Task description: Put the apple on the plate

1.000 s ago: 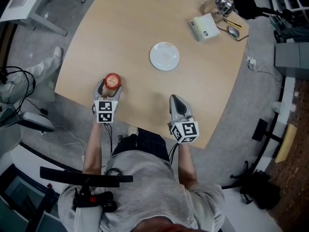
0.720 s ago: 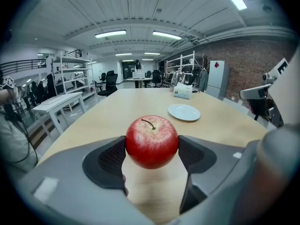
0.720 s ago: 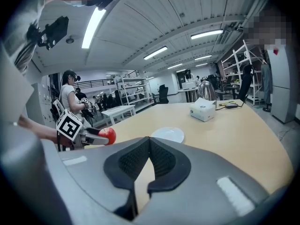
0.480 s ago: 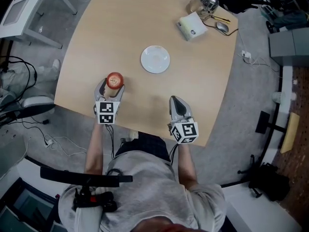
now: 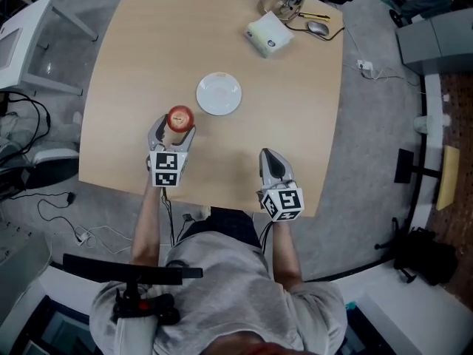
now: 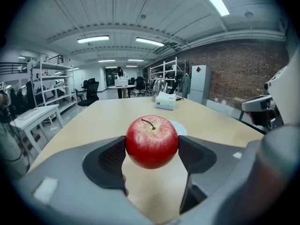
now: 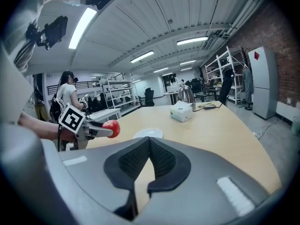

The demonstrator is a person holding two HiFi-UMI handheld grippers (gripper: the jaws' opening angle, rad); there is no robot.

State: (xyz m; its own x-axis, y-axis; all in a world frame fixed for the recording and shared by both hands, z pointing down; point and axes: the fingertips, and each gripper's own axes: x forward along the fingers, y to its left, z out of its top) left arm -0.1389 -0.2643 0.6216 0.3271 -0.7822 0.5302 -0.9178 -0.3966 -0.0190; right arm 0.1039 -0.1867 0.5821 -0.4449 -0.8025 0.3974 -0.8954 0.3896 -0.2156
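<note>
Gripped the apple in the left gripper, arm stretched forward — just beside the plate. Held the right gripper nearer the body, jaws together — empty.

Readable text: none.
Left gripper cube: black-and-white square marker patterns, no letters or digits.
Right gripper cube: square marker patterns of the same kind.
Cabinet: small red sign, too small to read.
White box: small dark mark on its side, unreadable.
</note>
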